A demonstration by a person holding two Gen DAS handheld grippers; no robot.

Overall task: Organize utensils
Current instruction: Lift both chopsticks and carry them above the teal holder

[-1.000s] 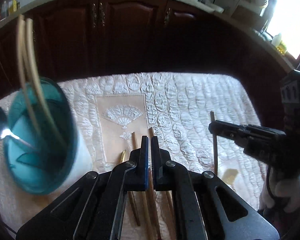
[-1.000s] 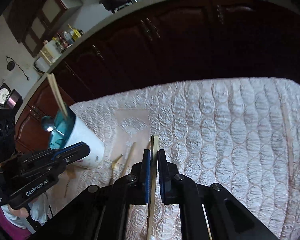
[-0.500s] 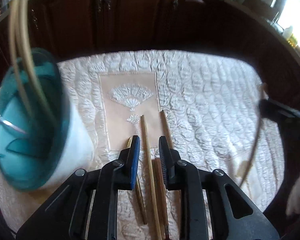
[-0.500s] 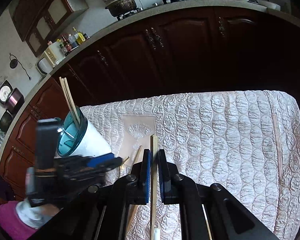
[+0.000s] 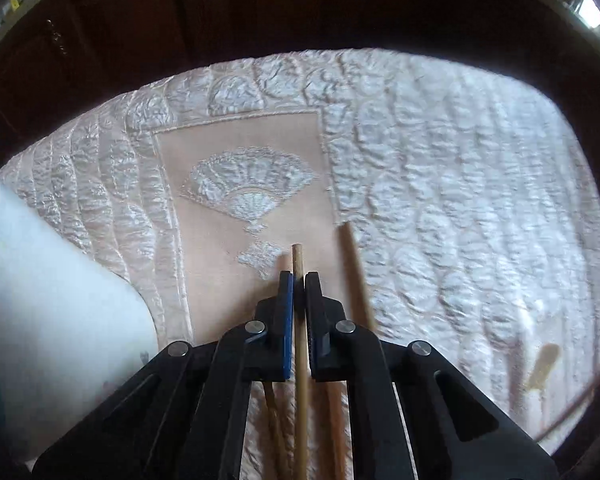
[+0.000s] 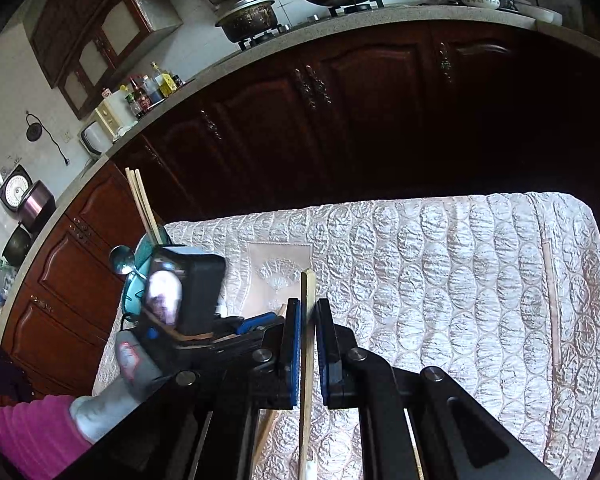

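While both jaws pinch sticks, nothing is released. Left hand-held gripper [image 5: 296, 280] is closed on a chopstick [image 5: 299, 258], tip poking out at 12 o'clock over the fan patch [image 5: 246, 188] of the quilted surface [image 5: 460, 200]. More chopsticks lie on it: one just beside at 1 o'clock [image 5: 354, 272], others under the jaws. Right hand-held gripper [image 6: 308, 308] clamps a flat pale stick [image 6: 309, 292]. Holder [image 6: 140, 276] at 9 o'clock holds upright chopsticks [image 6: 142, 204] and a spoon [image 6: 122, 258]. Another stick [image 6: 552, 304] lies at 3 o'clock.
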